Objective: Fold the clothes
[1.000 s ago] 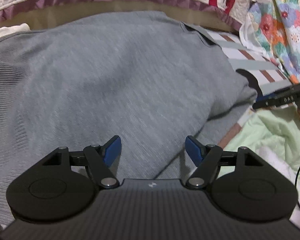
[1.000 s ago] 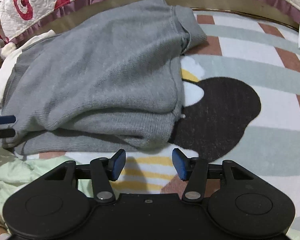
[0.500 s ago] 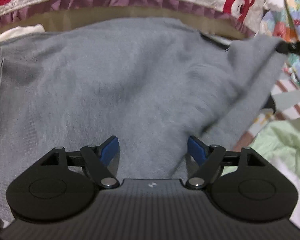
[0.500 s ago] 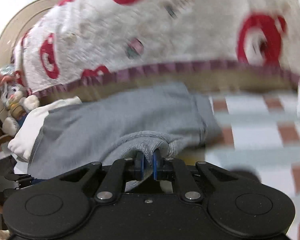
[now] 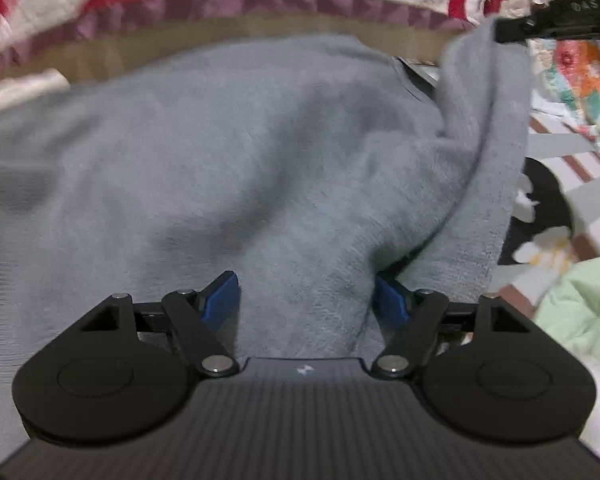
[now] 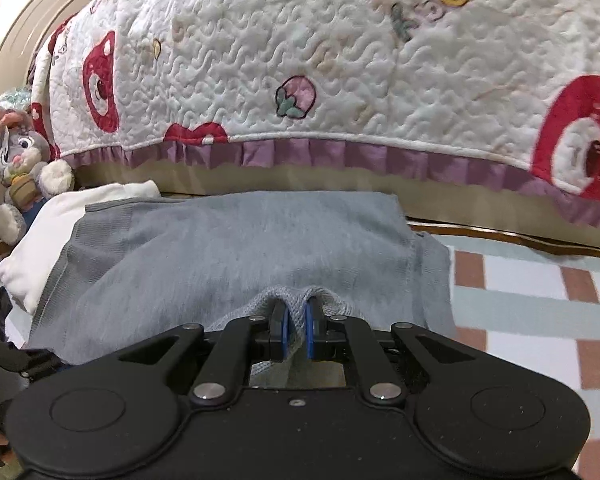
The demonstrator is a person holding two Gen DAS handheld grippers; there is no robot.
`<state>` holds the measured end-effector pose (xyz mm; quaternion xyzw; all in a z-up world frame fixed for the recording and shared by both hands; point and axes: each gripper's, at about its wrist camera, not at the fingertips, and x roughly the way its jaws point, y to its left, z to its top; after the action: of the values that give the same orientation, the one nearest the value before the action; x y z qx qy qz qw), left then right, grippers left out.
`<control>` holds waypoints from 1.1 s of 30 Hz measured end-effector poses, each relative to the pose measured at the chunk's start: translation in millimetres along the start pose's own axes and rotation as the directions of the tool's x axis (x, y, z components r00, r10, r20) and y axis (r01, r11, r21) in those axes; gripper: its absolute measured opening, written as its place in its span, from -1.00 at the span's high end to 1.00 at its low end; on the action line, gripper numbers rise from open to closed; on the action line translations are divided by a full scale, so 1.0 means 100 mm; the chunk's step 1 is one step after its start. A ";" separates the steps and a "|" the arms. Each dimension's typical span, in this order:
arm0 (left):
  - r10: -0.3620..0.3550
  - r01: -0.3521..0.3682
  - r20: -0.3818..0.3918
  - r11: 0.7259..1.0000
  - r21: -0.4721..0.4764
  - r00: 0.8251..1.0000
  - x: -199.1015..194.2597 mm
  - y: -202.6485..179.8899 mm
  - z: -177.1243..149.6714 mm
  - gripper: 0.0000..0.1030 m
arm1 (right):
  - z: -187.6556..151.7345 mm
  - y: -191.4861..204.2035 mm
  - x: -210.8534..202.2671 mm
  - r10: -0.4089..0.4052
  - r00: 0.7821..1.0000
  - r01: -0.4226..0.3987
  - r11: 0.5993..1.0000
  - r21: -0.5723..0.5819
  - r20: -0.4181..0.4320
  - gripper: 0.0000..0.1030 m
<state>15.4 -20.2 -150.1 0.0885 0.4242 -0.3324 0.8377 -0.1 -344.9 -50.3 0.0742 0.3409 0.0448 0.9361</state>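
A grey knit sweater (image 5: 228,168) lies spread on the patterned mat and fills most of the left wrist view. My left gripper (image 5: 306,300) is open, its blue pads low over the sweater's near part, holding nothing. My right gripper (image 6: 296,332) is shut on a bunched edge of the sweater (image 6: 240,248) and holds it lifted. In the left wrist view the right gripper (image 5: 556,28) shows at the top right, with the lifted grey fabric hanging from it.
A quilted white bedspread (image 6: 320,64) with red motifs and a purple frill hangs behind the sweater. A white garment (image 6: 52,232) and a plush rabbit (image 6: 20,160) lie at the left. A pale green cloth (image 5: 580,304) lies at the right on the striped mat (image 6: 540,300).
My right gripper closed on the sweater's edge and raised it up and back over the garment. My left gripper stayed open over the sweater, shifting slightly.
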 end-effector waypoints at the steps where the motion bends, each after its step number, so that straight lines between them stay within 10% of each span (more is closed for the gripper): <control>1: -0.017 0.016 -0.022 1.000 -0.012 1.000 0.04 0.04 0.01 -0.41 | 0.04 0.00 0.07 0.002 1.000 -0.002 1.000 -0.004 -0.009 0.81; 3: -0.024 0.024 -0.017 0.999 -0.026 1.000 0.02 0.11 0.02 -0.13 | 0.08 -0.01 0.23 -0.003 0.999 0.003 1.000 -0.011 -0.037 0.81; 5: -0.040 0.040 0.009 0.999 -0.034 0.999 -0.05 0.17 0.04 0.77 | 0.11 -0.01 0.37 -0.004 0.998 0.004 1.000 -0.010 -0.061 0.78; 9: 0.021 -0.007 0.103 0.990 -0.138 0.994 -0.12 0.41 0.12 0.75 | 0.11 -0.05 0.60 0.013 0.996 -0.009 0.999 0.044 -0.086 0.61; 11: 0.071 -0.043 0.126 0.976 -0.212 0.989 -0.08 0.49 0.12 0.72 | 0.03 -0.06 0.61 -0.065 0.991 0.080 0.988 0.131 -0.115 -0.04; 13: 0.081 -0.050 0.114 0.966 -0.253 0.990 -0.02 0.54 0.13 0.72 | -0.14 -0.08 0.47 -0.117 0.987 0.142 0.957 0.255 -0.111 -0.09; 19: 0.094 -0.057 0.135 0.965 -0.256 0.986 -0.06 0.56 0.16 0.72 | -0.78 -0.04 0.27 0.100 0.981 0.004 0.851 0.526 -0.169 -0.22; 23: 0.099 -0.047 0.170 0.958 -0.284 0.980 -0.08 0.63 0.15 0.71 | -1.07 0.14 0.38 0.079 0.970 0.037 0.885 0.464 -0.228 -0.29; 28: 0.120 -0.050 0.215 0.950 -0.307 0.969 -0.11 0.74 0.17 0.70 | -1.10 0.33 0.28 -0.078 0.976 0.132 0.955 0.265 -0.204 -0.30; 31: 0.127 -0.053 0.233 0.953 -0.300 0.964 -0.14 0.73 0.19 0.70 | -1.02 0.44 0.09 -0.175 0.975 0.193 0.973 0.128 -0.137 0.59; 33: 0.100 -0.027 0.262 0.963 -0.269 0.960 -0.24 0.67 0.23 0.71 | -0.96 0.52 -0.03 -0.233 0.969 0.237 0.971 0.037 -0.085 0.62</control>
<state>63.3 32.7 -126.4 -0.0562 0.3418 -0.2549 0.9028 -66.1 -283.3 -112.7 0.0534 0.3855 -0.0717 0.9184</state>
